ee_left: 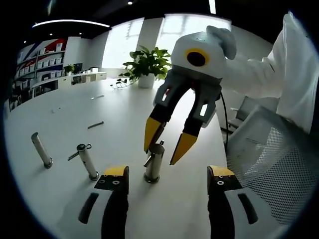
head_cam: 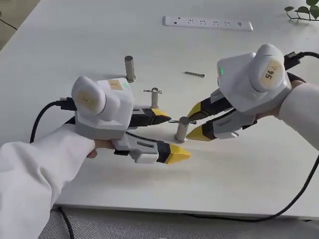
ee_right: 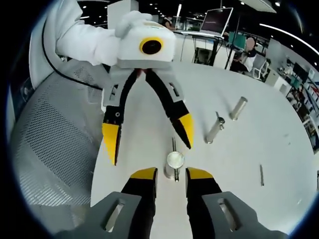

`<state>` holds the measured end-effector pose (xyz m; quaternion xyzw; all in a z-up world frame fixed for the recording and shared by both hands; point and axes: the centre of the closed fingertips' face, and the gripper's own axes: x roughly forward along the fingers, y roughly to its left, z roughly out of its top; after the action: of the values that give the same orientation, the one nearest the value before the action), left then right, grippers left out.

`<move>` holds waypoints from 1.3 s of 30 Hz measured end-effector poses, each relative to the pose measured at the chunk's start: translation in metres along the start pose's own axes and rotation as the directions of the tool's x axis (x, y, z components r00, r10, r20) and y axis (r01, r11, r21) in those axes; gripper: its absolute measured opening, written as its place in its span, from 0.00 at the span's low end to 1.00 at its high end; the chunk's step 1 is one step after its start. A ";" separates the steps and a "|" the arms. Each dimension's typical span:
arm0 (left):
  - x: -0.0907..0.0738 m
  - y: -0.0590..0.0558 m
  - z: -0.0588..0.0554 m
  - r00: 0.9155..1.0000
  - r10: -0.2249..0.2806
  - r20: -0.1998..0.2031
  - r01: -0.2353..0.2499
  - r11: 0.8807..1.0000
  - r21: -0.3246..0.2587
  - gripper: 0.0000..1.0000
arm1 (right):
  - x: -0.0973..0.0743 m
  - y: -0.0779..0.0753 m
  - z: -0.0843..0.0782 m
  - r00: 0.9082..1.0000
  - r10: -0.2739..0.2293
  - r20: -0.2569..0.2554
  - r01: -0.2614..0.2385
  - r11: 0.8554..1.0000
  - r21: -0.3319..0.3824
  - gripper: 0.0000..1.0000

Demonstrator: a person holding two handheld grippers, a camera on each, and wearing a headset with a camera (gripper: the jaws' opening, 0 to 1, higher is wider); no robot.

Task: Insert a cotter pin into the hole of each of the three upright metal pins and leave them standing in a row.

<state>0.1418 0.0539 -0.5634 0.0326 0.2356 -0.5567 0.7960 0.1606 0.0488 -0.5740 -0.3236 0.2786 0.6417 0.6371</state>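
Three metal pins stand in a row on the white table (head_cam: 239, 169). The near pin (head_cam: 182, 129) (ee_left: 154, 162) (ee_right: 175, 160) has a cotter pin (head_cam: 174, 121) (ee_right: 173, 147) through its top. Another cotter pin crosses the middle pin (head_cam: 155, 97) (ee_left: 87, 160) (ee_right: 214, 130). The far pin (head_cam: 129, 68) (ee_left: 41, 149) (ee_right: 238, 108) is bare. My right gripper (head_cam: 193, 123) (ee_left: 167, 142) (ee_right: 172, 174) is open, its tips flanking the near pin's top. From the opposite side, my left gripper (head_cam: 169, 134) (ee_left: 167, 177) (ee_right: 148, 135) stands wide open facing the same pin, holding nothing.
A loose cotter pin (head_cam: 194, 74) (ee_left: 94, 125) (ee_right: 261, 174) lies on the table behind the row. A white power strip (head_cam: 207, 22) lies at the far edge, with a plant (head_cam: 301, 11) at the back right. Cables trail off the near table edge.
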 end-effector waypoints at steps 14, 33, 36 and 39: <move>-0.020 0.001 -0.002 0.999 0.049 0.014 -0.049 0.999 -0.019 0.99 | 0.007 0.003 0.009 0.999 0.004 0.033 -0.005 0.999 0.049 0.18; -0.033 0.005 -0.008 0.997 0.082 -0.015 -0.082 0.996 -0.029 0.99 | -0.012 0.004 -0.010 1.000 0.000 -0.018 0.001 0.998 0.064 0.04; -0.035 0.006 -0.009 0.996 0.088 -0.020 -0.089 0.996 -0.030 0.98 | -0.014 0.003 -0.010 1.000 -0.011 -0.009 0.012 0.997 0.073 0.05; -0.036 0.006 -0.009 0.996 0.092 -0.019 -0.093 0.995 -0.031 0.97 | -0.017 0.002 -0.007 1.000 -0.016 0.010 0.015 0.997 0.081 0.02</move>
<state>0.1347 0.0906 -0.5575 0.0357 0.2498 -0.5152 0.8191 0.1587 0.0331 -0.5655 -0.2962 0.2983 0.6268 0.6561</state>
